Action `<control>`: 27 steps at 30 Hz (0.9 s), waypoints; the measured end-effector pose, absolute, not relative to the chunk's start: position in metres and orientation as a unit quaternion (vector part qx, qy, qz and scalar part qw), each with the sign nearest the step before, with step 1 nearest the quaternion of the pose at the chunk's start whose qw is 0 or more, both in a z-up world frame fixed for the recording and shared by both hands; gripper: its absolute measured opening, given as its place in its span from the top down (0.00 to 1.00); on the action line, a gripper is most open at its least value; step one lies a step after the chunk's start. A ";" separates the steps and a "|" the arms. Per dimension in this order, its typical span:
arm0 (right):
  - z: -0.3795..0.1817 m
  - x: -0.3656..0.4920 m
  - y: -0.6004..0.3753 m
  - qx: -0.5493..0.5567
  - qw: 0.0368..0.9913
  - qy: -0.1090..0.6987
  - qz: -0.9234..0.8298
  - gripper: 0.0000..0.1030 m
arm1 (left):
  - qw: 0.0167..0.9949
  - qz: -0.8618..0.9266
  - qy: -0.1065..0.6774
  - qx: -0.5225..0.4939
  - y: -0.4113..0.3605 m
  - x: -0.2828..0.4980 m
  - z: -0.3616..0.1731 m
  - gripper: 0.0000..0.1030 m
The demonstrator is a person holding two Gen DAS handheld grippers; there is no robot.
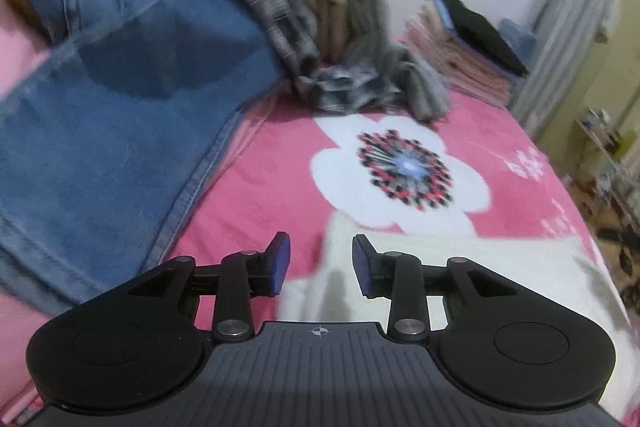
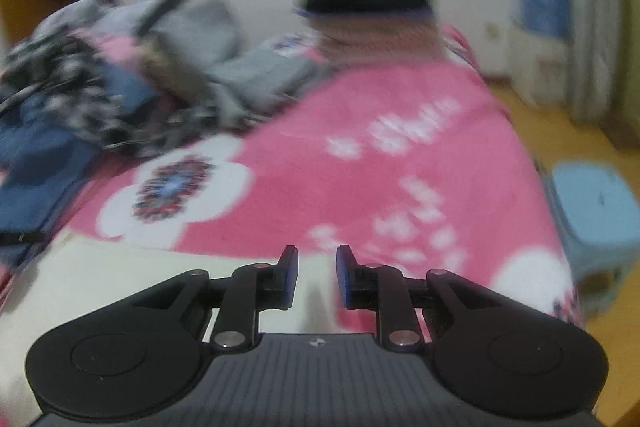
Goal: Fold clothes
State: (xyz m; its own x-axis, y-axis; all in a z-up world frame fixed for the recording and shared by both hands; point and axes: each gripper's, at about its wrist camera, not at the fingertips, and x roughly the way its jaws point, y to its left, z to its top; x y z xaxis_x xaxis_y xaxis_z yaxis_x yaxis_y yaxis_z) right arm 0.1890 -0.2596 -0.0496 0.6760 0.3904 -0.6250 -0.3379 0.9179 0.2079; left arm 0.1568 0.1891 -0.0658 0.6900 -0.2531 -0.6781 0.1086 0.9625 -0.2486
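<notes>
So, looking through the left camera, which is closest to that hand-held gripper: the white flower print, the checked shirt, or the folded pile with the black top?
1. White flower print: on the pink blanket just ahead of the left hand-held gripper.
2. Checked shirt: crumpled beyond the flower, mid-bed.
3. Folded pile with black top: farthest, right, by the wall.

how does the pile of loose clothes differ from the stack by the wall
The pile of loose clothes is a crumpled heap of grey, plaid and beige garments, while the folded stack lies in flat, even layers. The pile is mostly grey and dark; the stack is mostly pale pink with a black item on top. The pile sits beside the jeans, the stack further right. Both rest on the pink blanket.
</notes>
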 end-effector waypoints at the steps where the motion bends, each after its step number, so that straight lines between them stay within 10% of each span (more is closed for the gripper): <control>1: -0.042 0.189 -0.246 0.018 0.909 0.349 0.226 0.78 | 0.914 -0.104 0.383 -0.086 0.187 0.151 -0.059 0.66; 13: -0.074 0.208 -0.065 -0.280 0.798 0.329 0.420 0.79 | 0.878 -0.199 0.435 0.024 0.125 0.081 -0.082 0.63; 27: -0.100 0.206 -0.035 -0.377 0.747 0.309 0.453 0.88 | 0.881 -0.199 0.429 0.020 0.128 0.078 -0.091 0.62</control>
